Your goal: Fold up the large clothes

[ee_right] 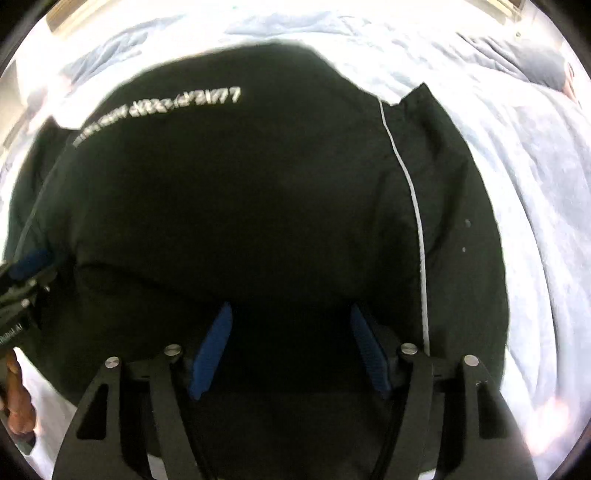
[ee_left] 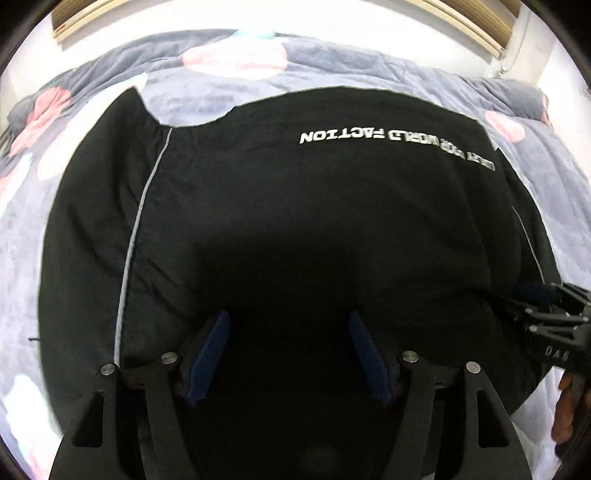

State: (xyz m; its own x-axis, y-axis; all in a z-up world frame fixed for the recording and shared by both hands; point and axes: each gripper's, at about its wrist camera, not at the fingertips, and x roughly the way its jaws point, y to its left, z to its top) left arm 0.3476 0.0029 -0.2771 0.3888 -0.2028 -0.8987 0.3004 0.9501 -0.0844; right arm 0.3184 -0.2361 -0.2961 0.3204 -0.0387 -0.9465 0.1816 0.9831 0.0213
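A large black garment (ee_left: 280, 206) with white lettering and thin grey side stripes lies spread on a bed; it also fills the right wrist view (ee_right: 240, 192). My left gripper (ee_left: 290, 325) is open just above the garment's near part, its blue pads (ee_left: 210, 350) apart with only dark cloth between them. My right gripper (ee_right: 291, 321) is open the same way over the near part, blue pads (ee_right: 214, 347) apart. Each gripper shows at the other view's edge: the right one (ee_left: 554, 325) and the left one (ee_right: 22, 280).
A grey quilt with pink and white round patches (ee_left: 236, 59) covers the bed around the garment; it looks pale and washed out in the right wrist view (ee_right: 535, 184). A wooden headboard rail (ee_left: 472, 29) and a white wall lie beyond.
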